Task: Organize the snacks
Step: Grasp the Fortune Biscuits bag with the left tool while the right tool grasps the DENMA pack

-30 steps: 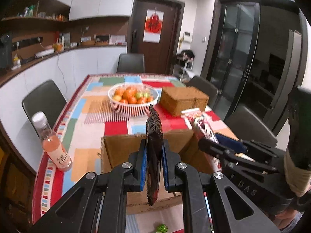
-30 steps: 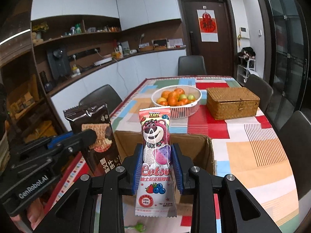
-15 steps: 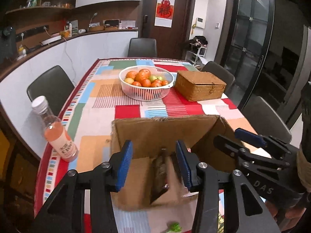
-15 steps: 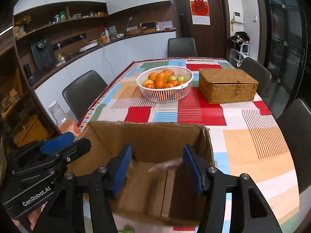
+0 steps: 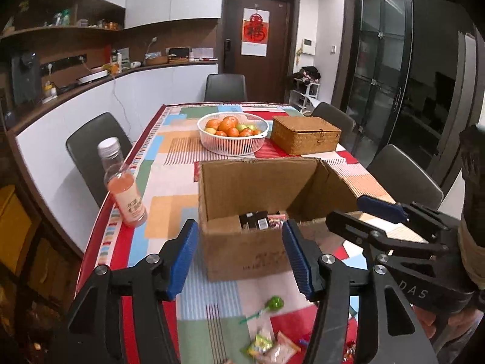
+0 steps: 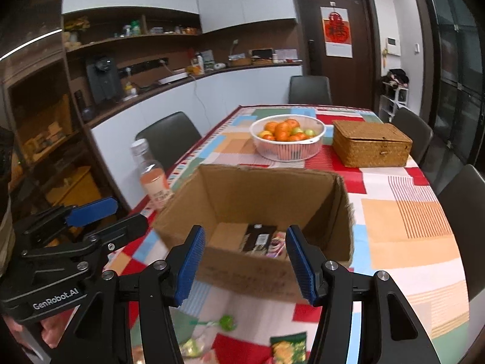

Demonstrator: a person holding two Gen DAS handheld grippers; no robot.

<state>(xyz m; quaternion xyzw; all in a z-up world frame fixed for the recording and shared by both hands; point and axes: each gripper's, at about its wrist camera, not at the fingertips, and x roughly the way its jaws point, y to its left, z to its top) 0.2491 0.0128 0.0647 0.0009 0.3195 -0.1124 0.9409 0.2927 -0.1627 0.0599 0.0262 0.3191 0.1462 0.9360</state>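
An open cardboard box (image 5: 242, 188) stands on the patchwork tablecloth. On its floor lie a dark biscuit packet (image 5: 254, 220) and a pink Lotso packet (image 5: 277, 219); the right wrist view shows the same dark packet (image 6: 257, 238) and pink packet (image 6: 277, 244). My left gripper (image 5: 239, 254) hovers in front of the box's near wall, its jaws opening with nothing between them. Beside it my right gripper (image 6: 245, 254) is open and holds nothing. A green lollipop (image 5: 274, 302) and wrapped sweets (image 5: 266, 344) lie loose on the near side. A green and orange snack bag (image 6: 286, 348) lies there too.
A bottle of pink drink (image 5: 124, 188) stands near the table's left edge. Behind the cardboard box are a white basket (image 5: 233, 148) of oranges and a lidded wicker box (image 5: 304, 135). Dark chairs ring the table.
Both grippers opened and let go of their packets, which dropped into the box. Both then drew back toward the near side of the table.
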